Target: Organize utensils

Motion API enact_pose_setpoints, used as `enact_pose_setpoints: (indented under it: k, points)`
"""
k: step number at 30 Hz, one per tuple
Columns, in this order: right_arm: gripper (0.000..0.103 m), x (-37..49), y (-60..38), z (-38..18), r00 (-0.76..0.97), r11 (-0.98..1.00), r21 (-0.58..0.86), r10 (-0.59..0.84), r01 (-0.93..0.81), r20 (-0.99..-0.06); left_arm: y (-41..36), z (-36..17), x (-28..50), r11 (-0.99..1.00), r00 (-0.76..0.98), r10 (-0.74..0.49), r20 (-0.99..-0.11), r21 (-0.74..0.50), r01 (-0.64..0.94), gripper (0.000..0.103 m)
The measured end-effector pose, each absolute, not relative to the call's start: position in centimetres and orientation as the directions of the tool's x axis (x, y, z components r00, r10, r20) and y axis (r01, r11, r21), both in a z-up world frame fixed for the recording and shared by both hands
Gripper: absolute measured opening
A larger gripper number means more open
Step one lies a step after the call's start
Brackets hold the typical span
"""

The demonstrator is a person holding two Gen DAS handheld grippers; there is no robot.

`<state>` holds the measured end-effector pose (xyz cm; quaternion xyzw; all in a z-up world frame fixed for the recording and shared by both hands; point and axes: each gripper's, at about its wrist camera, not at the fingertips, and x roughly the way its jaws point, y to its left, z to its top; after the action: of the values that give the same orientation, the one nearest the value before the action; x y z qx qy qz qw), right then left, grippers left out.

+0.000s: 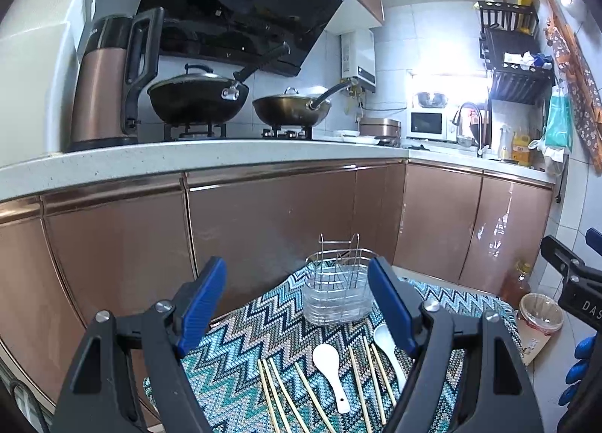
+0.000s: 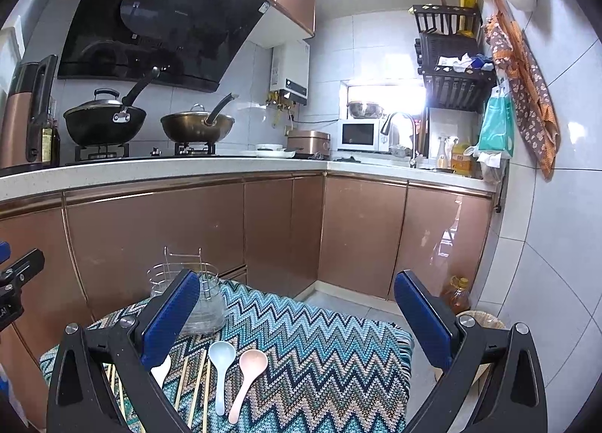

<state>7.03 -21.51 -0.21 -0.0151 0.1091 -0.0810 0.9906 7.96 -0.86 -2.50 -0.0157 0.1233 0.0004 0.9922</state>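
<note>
Chopsticks (image 1: 301,391) lie bunched at frame bottom, so both wide-open, empty grippers, left (image 1: 297,305) and right (image 2: 297,316), could easily nab several.

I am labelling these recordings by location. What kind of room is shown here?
Most likely a home kitchen. Two woks sit on a gas stove under a range hood, and a microwave stands beside the tap on the counter.
</note>
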Motion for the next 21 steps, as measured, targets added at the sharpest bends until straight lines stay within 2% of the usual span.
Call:
enact_pose_setpoints:
  k: [6, 13, 21]
  points:
    - [0.103, 9.0, -22.1, -1.1, 0.952, 0.991, -0.058, -0.135, 0.124, -0.275, 0.0, -3.9, 10.2, 0.998, 0.947, -0.02, -0.32, -0.069, -0.002, 0.076]
    - [0.103, 12.0, -23.3, -2.7, 0.923, 0.996, -0.062, -0.083, 0.064, -0.375, 3.1, -5.7, 14.2, 0.989, 0.889, -0.059, -0.453, -0.144, -0.008, 0.076]
    - [0.103, 17.4, -25.8, -6.8, 0.828, 0.998, 0.035, 0.064, -0.053, -0.557, 6.1, -10.3, 19.8, 0.946, 0.721, -0.234, -0.652, -0.324, 0.013, 0.075]
